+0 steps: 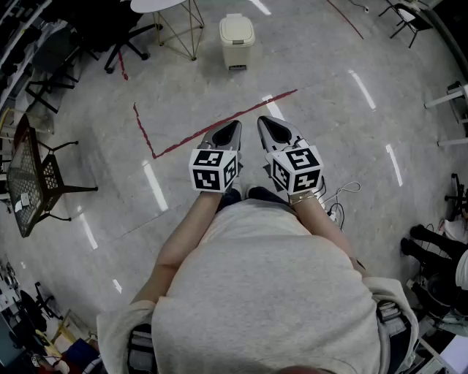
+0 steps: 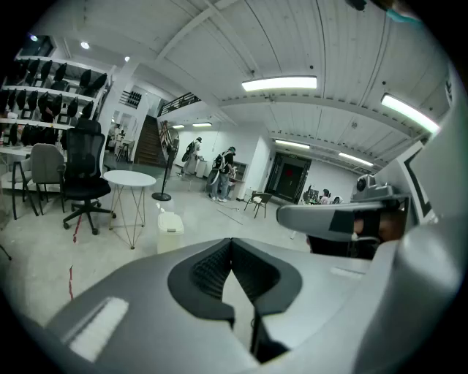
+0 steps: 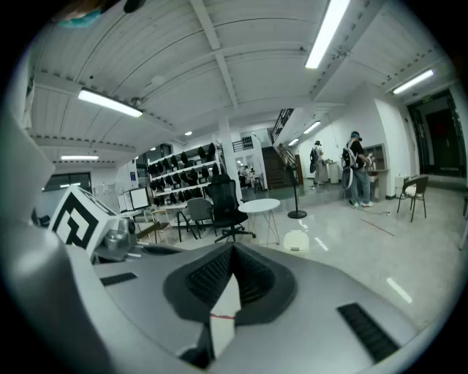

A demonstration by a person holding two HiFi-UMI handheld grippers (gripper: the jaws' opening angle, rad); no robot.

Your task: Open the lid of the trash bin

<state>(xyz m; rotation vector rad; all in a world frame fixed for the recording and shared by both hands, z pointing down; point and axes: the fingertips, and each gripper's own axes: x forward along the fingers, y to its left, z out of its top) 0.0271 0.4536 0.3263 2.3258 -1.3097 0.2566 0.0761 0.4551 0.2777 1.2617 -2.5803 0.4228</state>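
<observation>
A cream trash bin [image 1: 238,40] with its lid down stands on the floor, far ahead of me. It shows small in the left gripper view [image 2: 170,230] and in the right gripper view [image 3: 296,241]. My left gripper [image 1: 235,125] and right gripper [image 1: 263,121] are held side by side in front of the person's body, well short of the bin. Both point toward it. Each has its jaws closed tip to tip, and nothing is between them.
A white round table [image 1: 157,6] and a black office chair [image 1: 121,33] stand left of the bin. A black mesh table [image 1: 29,182] is at the far left. Red tape [image 1: 212,131] crosses the floor. Cables [image 1: 340,197] lie at the right. People [image 2: 223,172] stand far off.
</observation>
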